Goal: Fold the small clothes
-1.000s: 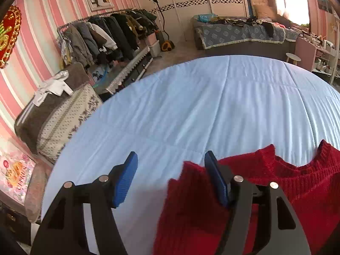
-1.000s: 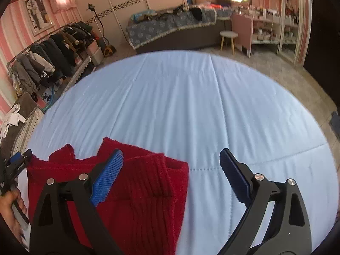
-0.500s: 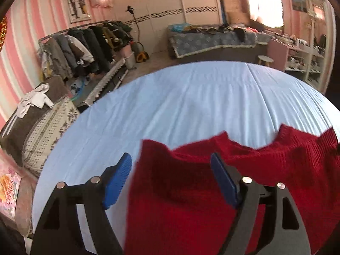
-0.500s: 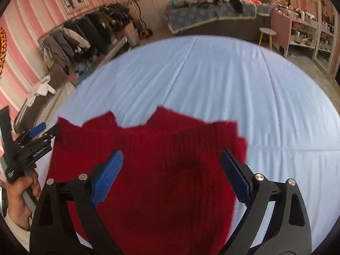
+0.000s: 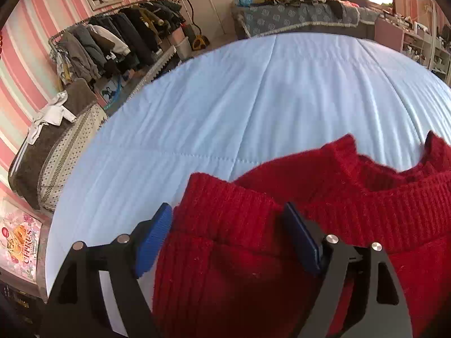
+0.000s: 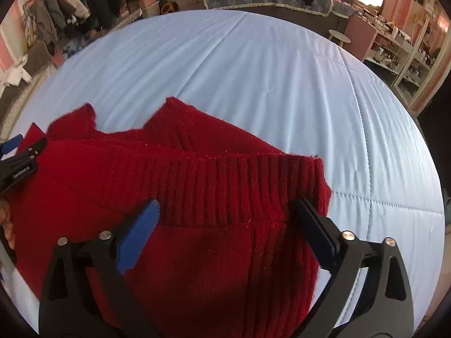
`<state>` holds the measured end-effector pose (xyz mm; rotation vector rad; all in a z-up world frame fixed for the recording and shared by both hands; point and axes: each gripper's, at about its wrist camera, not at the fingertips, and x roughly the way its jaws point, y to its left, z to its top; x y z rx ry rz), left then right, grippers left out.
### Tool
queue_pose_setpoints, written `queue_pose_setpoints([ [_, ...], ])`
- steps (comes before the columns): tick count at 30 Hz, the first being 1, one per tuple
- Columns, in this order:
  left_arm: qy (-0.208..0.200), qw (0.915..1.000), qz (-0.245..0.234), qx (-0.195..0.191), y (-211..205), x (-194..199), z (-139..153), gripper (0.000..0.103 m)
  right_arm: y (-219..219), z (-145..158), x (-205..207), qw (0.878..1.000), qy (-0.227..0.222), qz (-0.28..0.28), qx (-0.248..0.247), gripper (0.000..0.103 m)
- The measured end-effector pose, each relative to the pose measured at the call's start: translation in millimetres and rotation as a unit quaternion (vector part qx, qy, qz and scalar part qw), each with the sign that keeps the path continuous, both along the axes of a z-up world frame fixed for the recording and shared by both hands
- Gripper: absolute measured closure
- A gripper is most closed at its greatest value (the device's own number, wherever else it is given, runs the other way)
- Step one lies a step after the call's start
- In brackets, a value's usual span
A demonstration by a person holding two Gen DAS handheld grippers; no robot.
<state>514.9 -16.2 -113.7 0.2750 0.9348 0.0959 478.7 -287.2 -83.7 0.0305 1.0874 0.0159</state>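
Note:
A small red knitted sweater point(image 5: 352, 202) lies on the light blue bed cover point(image 5: 253, 98). Its ribbed hem is folded up over the body. My left gripper point(image 5: 228, 233) is open with the sweater's left folded corner between its blue pads. My right gripper point(image 6: 225, 225) is open with the right part of the ribbed hem point(image 6: 239, 186) between its pads. The left gripper also shows at the left edge of the right wrist view point(image 6: 19, 160). Whether the pads touch the knit is unclear.
The blue cover point(image 6: 253, 70) stretches far ahead of the sweater. A clothes rack point(image 5: 112, 36) and folded blankets point(image 5: 48, 146) stand left of the bed. A second bed point(image 5: 296, 14) and a stool point(image 6: 339, 36) are beyond it, shelves at right.
Both grippers have moved over the sweater, and its ribbed hem has come up and folded over the body. The jaws stayed open throughout.

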Motion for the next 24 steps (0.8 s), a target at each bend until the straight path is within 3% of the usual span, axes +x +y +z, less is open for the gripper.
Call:
queue_pose_setpoints([
  [5, -0.018, 0.9996, -0.005, -0.023, 10, -11, 13, 0.022, -5, 15, -16, 0.999, -0.035, -0.006, 0.009, 0.006],
  [11, -0.077, 0.9952, -0.034, -0.049, 6, -73, 57, 0.022, -46, 56, -73, 0.994, -0.092, -0.028, 0.043, 0.006],
  [15, -0.091, 0.992, -0.059, -0.065, -9, -122, 72, 0.022, -82, 65, -121, 0.991, -0.097, -0.06, 0.075, 0.005],
  [24, -0.081, 0.9898, -0.08, -0.085, -71, -202, 45, 0.022, -96, 56, -202, 0.988, -0.09, -0.082, 0.091, 0.006],
])
